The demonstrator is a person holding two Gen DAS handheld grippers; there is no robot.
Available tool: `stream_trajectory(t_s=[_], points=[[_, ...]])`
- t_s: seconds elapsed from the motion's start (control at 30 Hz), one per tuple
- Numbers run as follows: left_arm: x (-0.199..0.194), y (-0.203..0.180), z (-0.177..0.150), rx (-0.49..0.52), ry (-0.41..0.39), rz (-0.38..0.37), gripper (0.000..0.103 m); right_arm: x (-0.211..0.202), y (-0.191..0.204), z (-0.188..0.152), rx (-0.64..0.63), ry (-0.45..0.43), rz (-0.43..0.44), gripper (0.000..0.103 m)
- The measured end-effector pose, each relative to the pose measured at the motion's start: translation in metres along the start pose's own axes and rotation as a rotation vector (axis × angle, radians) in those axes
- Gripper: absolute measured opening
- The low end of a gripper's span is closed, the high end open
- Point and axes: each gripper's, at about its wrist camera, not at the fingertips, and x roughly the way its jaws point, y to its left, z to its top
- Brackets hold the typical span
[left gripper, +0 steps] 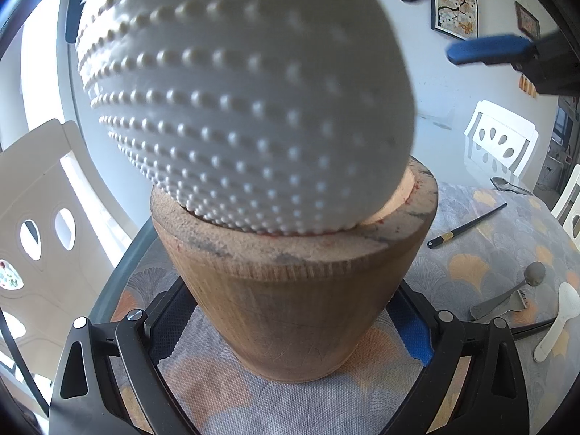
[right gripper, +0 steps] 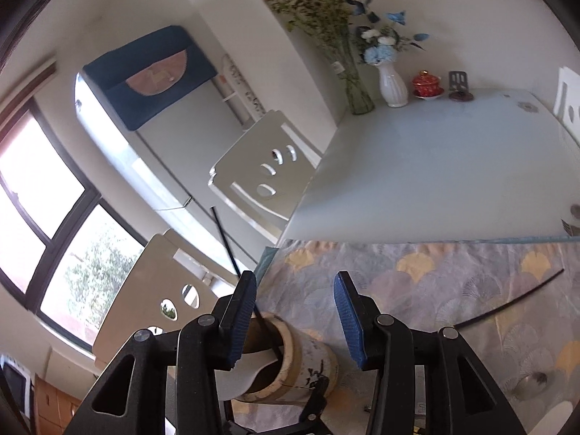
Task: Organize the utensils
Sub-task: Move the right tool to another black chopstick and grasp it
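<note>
Wooden holder (left gripper: 290,301) upright on cloth; white dimpled rice paddle (left gripper: 246,90) and black chopstick (right gripper: 235,264) inside, probably leaning.

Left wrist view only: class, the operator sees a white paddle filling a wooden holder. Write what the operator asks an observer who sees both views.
Operator: Is anything hidden behind the paddle?
Observer: Yes, a black chopstick stands in the holder, beside the paddle.
Operator: Is the right gripper holding anything?
Observer: No. The right gripper is open above the holder, with nothing between its pads.
</note>
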Motion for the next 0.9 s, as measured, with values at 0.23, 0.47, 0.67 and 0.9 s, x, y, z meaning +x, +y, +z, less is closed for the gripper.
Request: stream_trajectory(t_s=[0.23, 0.47, 0.67, 0.9], points=[[0.001, 0.005, -0.001, -0.003, 0.001, -0.002, 0.098, 0.001, -0.051, 0.008, 0.255, 0.034, -0.074, 0.043], [0.003, 0.009, -0.001, -0.007, 0.003, -0.005, 0.098, 0.011, -0.119, -0.002, 0.564, 0.106, -0.216, 0.043], [0.003, 0.009, -0.001, -0.007, 0.003, -0.006, 0.098, 0.031, -0.167, -0.012, 0.686, 0.186, -0.414, 0.043], [0.004, 0.012, 0.0, -0.007, 0.0, -0.006, 0.098, 0.074, -0.204, -0.014, 0.689, 0.385, -0.658, 0.046]])
